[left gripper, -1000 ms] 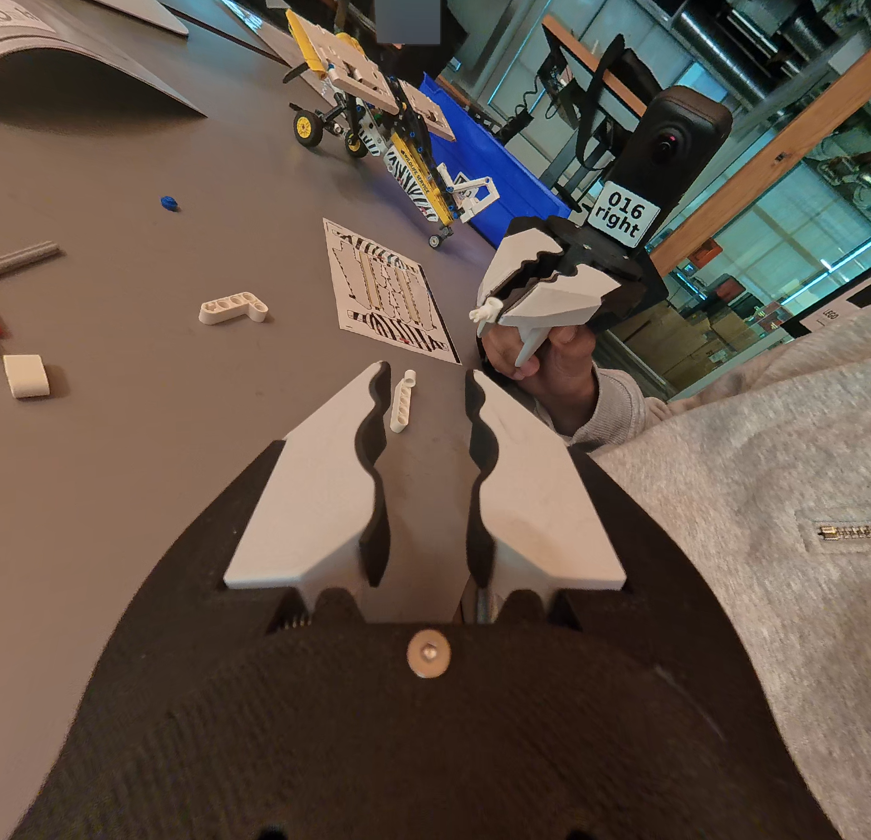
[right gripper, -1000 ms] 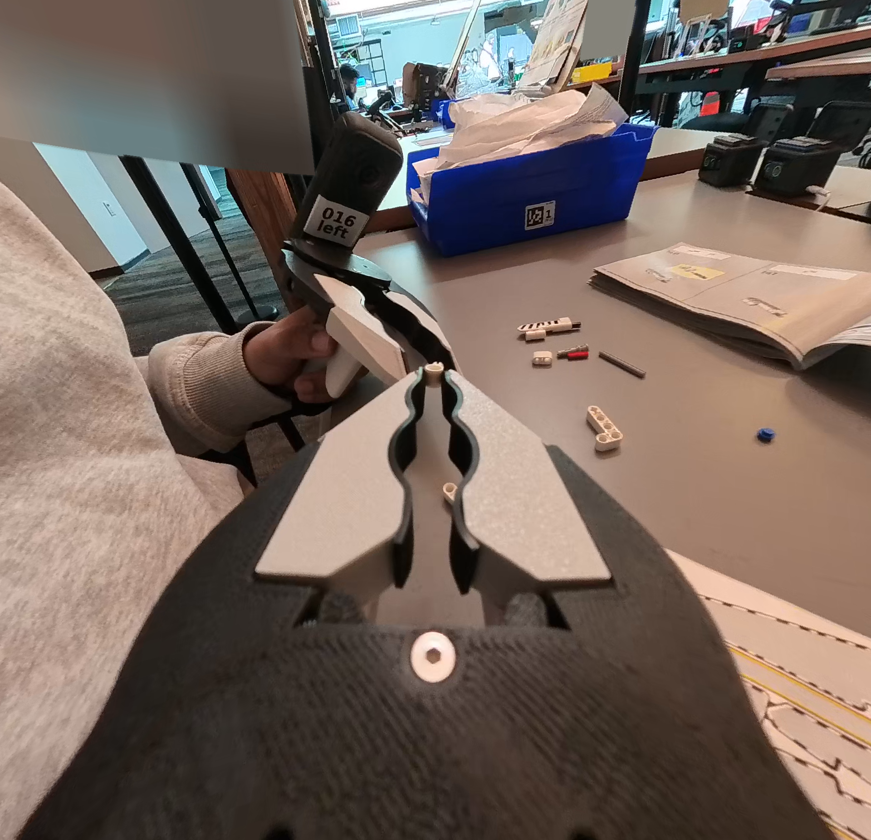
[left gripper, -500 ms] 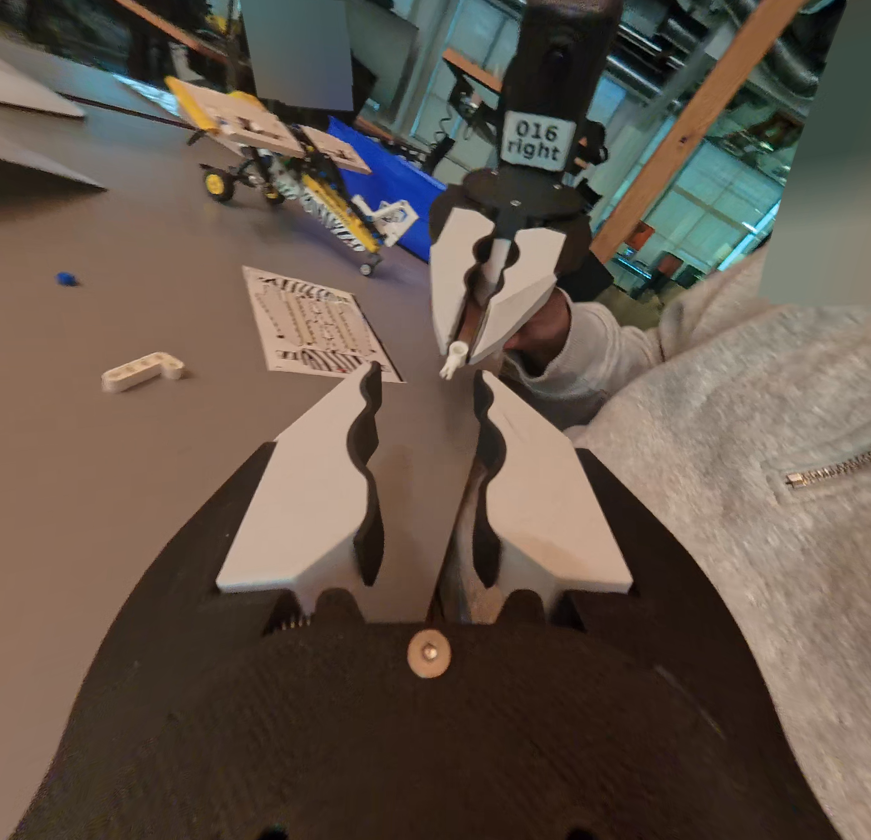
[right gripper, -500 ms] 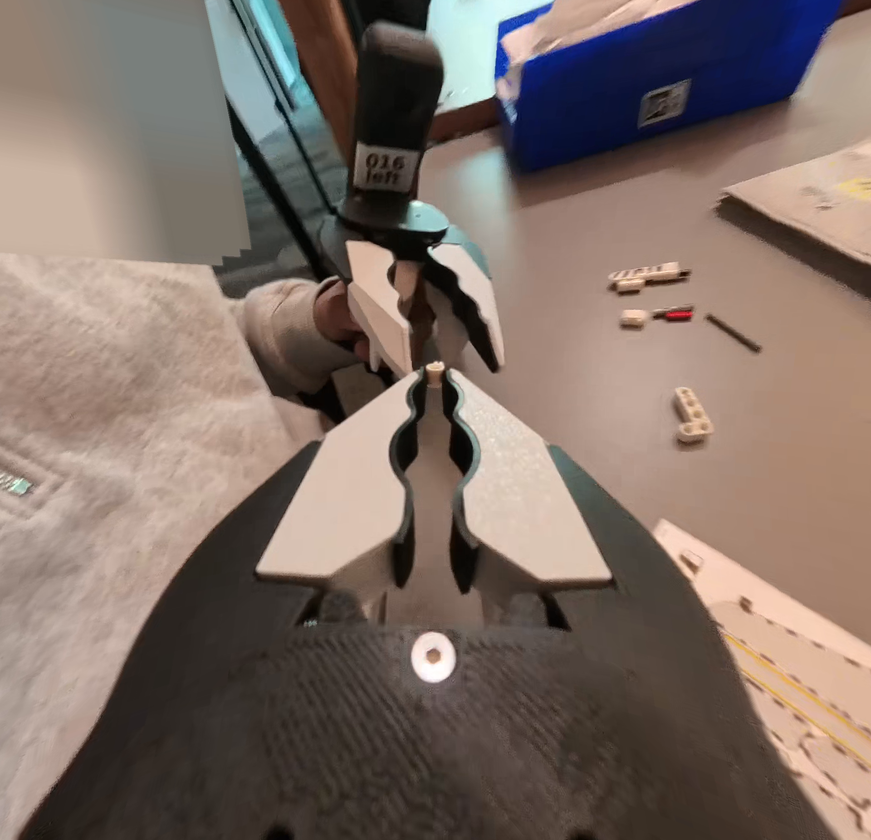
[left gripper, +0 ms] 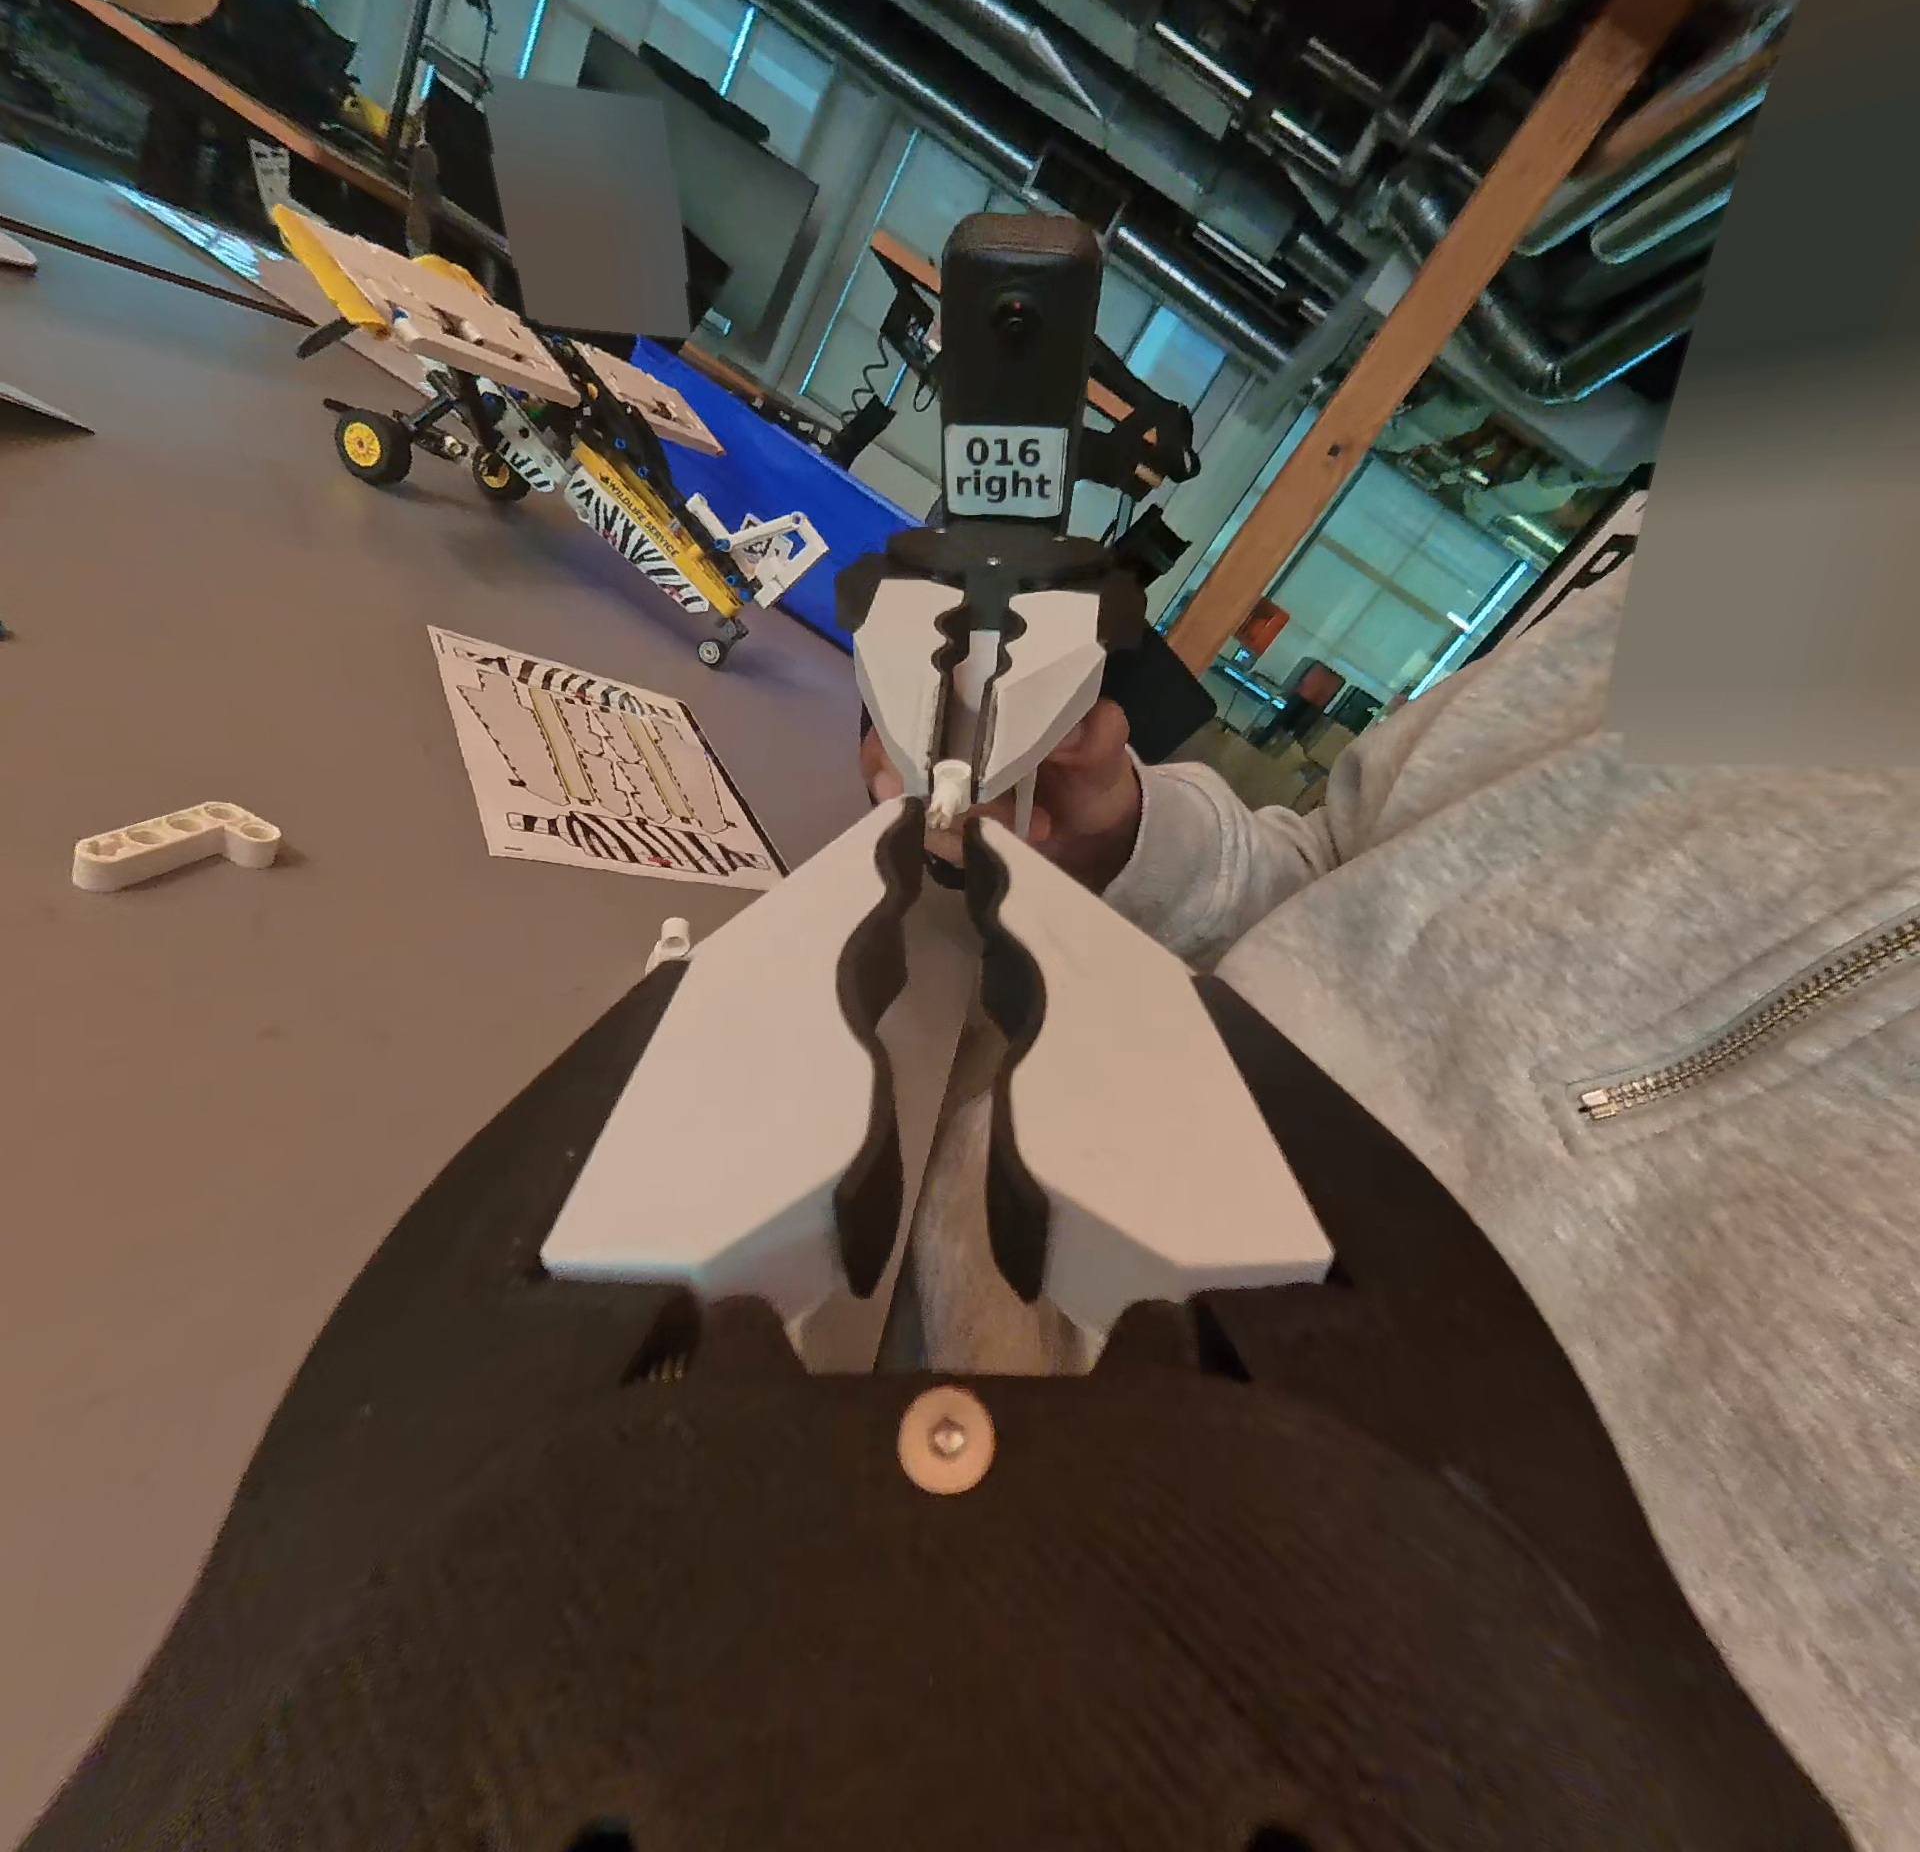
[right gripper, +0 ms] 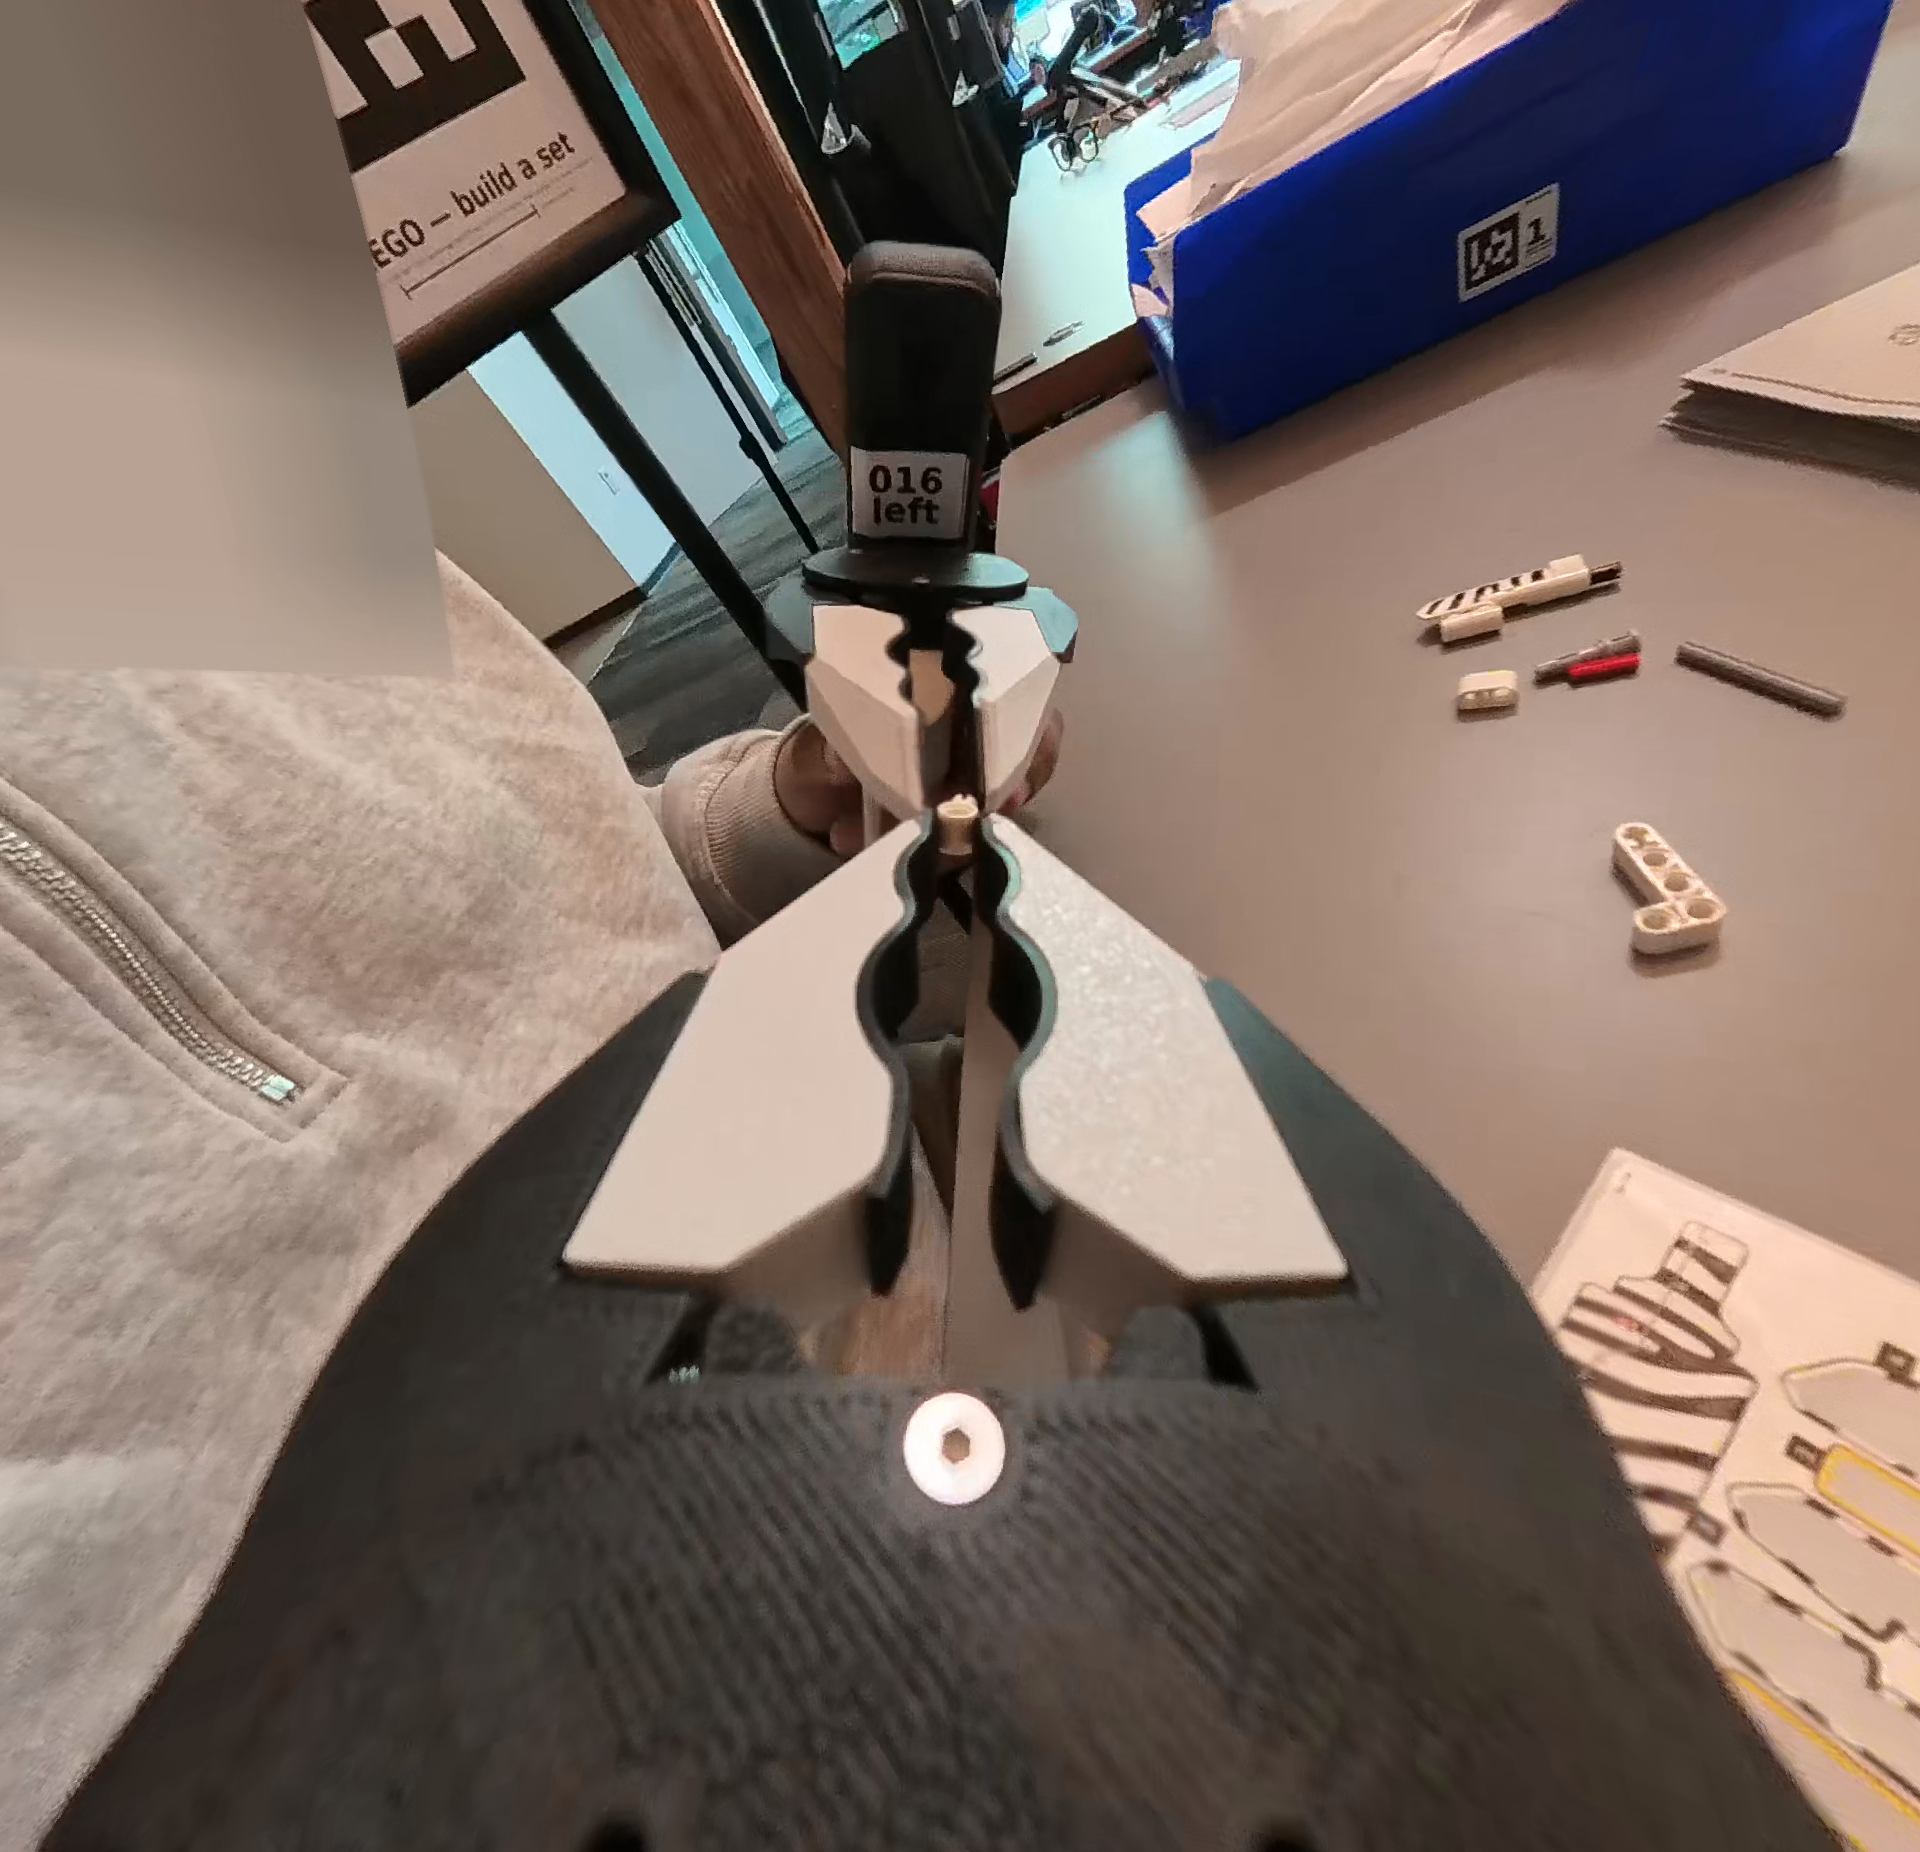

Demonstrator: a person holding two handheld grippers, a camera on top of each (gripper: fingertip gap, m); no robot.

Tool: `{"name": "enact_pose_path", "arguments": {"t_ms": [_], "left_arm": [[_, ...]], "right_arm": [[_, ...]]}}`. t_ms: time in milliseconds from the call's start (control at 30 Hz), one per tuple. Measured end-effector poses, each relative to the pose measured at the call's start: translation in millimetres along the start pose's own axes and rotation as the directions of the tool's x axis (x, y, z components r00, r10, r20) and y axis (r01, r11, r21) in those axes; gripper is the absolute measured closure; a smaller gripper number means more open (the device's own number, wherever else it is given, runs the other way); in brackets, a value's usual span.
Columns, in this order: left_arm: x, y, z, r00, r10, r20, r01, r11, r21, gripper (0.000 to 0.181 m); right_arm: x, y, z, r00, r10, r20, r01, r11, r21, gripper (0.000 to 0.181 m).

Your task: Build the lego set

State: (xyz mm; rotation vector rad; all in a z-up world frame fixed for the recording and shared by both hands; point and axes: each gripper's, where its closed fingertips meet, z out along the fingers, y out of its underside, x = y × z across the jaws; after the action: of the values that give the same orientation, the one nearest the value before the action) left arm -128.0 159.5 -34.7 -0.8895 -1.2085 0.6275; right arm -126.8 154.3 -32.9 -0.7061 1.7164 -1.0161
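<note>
My two grippers meet tip to tip above the table's near edge. My right gripper (right gripper: 954,836) is shut on a small white pin (right gripper: 956,820) that sticks out past its tips. My left gripper (left gripper: 940,826) has its jaws drawn in to a narrow gap around the pin's other end (left gripper: 948,786). In the left wrist view the right gripper (left gripper: 951,779) points straight at me, and in the right wrist view the left gripper (right gripper: 951,794) does the same. The yellow and white plane model (left gripper: 540,420) stands at the back of the table.
A zebra-striped sticker sheet (left gripper: 592,763) and a white L-shaped beam (left gripper: 177,841) lie on the grey table, with a short white beam (left gripper: 670,940) by my left finger. A blue bin (right gripper: 1507,192), a manual (right gripper: 1818,389), a grey axle (right gripper: 1756,675) and small parts (right gripper: 1507,597) lie farther off. My left and right fingertips are right by each other. Left tips and right tips are each some 15 centimetres from the white L-shaped beam (left gripper: 177,841). My right wrist view (right gripper: 1663,884) looks at it from another angle.
Both grippers swung up to face each other and closed the distance. My left gripper's jaws went from wide open to nearly shut at the pin. The right gripper kept hold of the pin.
</note>
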Motion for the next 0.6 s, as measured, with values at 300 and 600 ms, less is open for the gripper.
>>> {"name": "enact_pose_path", "arguments": {"t_ms": [300,600], "left_arm": [[-1,2,3,1.000,0.010,0.013,-0.010,1.000,-0.005,0.171],[-4,3,3,0.999,0.024,0.041,-0.023,1.000,-0.008,0.176]], "right_arm": [[0,4,-1,1.000,0.016,0.022,-0.016,1.000,0.019,0.176],[10,2,-11,0.998,0.025,-0.055,-0.023,0.999,0.022,0.176]]}}
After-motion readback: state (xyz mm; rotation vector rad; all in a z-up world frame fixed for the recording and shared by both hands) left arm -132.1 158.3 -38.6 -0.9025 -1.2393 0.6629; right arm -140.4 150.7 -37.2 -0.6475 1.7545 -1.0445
